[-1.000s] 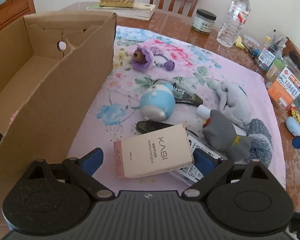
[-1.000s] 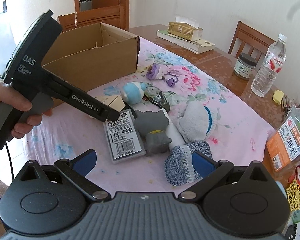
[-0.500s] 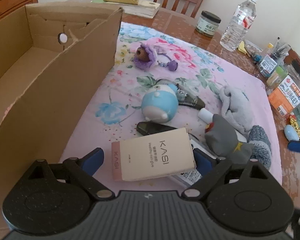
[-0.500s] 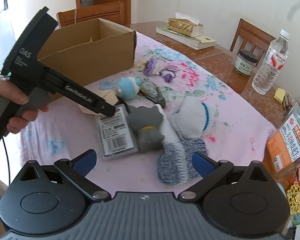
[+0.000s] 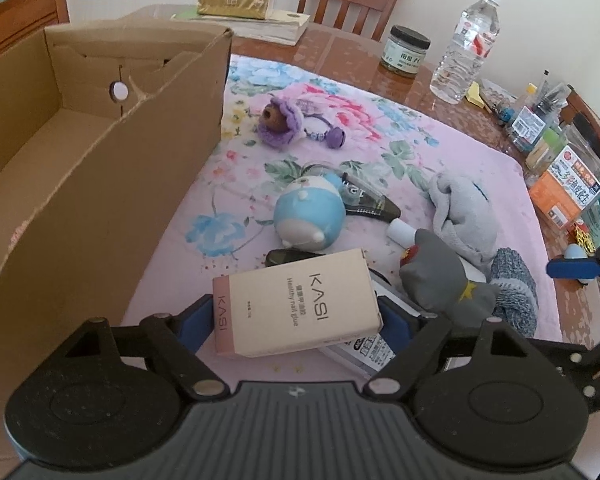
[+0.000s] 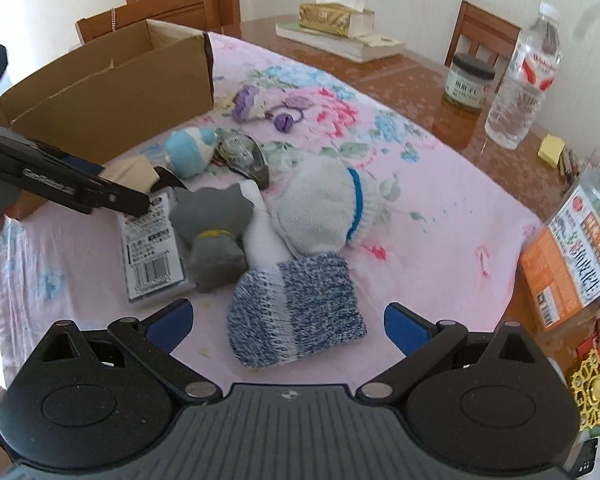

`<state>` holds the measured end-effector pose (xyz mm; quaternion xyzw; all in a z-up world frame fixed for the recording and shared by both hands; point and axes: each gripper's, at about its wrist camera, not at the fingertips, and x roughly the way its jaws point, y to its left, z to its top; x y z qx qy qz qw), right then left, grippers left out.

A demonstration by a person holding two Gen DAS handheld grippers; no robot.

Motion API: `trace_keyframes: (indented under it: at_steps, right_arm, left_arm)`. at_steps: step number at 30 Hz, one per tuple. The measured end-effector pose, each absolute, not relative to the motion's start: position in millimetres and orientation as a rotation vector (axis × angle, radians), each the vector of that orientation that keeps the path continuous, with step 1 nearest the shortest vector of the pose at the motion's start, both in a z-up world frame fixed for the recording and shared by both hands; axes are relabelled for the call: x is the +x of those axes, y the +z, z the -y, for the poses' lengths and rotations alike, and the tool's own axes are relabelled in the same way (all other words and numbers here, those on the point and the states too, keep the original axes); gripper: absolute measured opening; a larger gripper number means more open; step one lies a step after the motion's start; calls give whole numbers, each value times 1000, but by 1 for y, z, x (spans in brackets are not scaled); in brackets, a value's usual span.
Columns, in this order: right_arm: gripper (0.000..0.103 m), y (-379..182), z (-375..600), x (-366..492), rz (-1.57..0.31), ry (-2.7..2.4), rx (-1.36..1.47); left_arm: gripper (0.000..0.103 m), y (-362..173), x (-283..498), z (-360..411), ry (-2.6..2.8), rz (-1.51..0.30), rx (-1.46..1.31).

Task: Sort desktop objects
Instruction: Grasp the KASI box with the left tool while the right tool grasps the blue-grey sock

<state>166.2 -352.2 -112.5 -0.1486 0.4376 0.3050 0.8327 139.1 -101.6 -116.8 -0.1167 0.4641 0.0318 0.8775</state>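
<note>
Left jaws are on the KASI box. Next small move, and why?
Probably carry the KASI box left over the near wall into the open cardboard box. The left gripper jaws clamp both its ends, it appears raised above the packet underneath, and the carton sits just left.

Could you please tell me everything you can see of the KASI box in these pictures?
The KASI box is a pale cream carton with a pinkish end panel, printed "KASI" and "Healthy nail glue". It looks like thin, undamaged cardboard. The left hand-held gripper is shut on it, one blue finger against each short end, holding it broad face up, slightly tilted, above the barcoded packet and the pink floral cloth, beside the cardboard carton.
</note>
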Motion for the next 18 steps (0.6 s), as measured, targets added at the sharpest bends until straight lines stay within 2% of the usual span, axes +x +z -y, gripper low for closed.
trace_keyframes:
  at_steps: [18]
  right_arm:
    - [100, -128, 345, 188, -947, 681, -307]
  left_arm:
    - [84, -93, 127, 114, 30, -922, -136]
